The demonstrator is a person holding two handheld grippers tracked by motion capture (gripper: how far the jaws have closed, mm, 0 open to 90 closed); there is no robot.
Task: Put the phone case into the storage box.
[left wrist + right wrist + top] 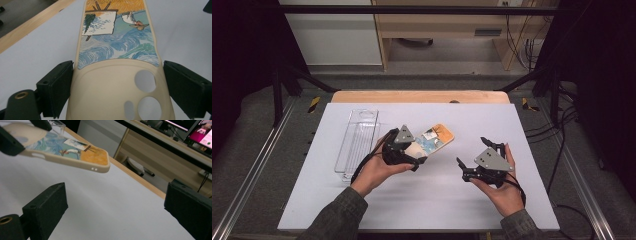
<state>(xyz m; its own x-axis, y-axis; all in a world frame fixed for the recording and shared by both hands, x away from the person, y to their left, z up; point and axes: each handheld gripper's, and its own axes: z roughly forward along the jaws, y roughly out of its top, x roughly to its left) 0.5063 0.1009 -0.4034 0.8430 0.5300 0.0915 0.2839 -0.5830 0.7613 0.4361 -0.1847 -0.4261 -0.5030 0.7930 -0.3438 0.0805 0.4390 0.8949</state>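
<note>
A cream phone case (435,139) with a painted blue-and-orange back hangs tilted above the white table (412,200). My left gripper (417,153) is shut on its camera-cutout end. In the left gripper view the case (117,82) runs away from me, with both black jaws pressed against its sides. My right gripper (472,150) is held to the right of the case, apart from it, with its jaws open and nothing between them. In the right gripper view the case (75,152) floats at the upper left, beyond the open gripper (116,192).
A clear plastic tray (357,142) lies lengthwise on the table's left part, just left of my left hand. The table's wooden far edge (419,96) borders a drop to the floor. A desk with monitors (175,135) stands beyond.
</note>
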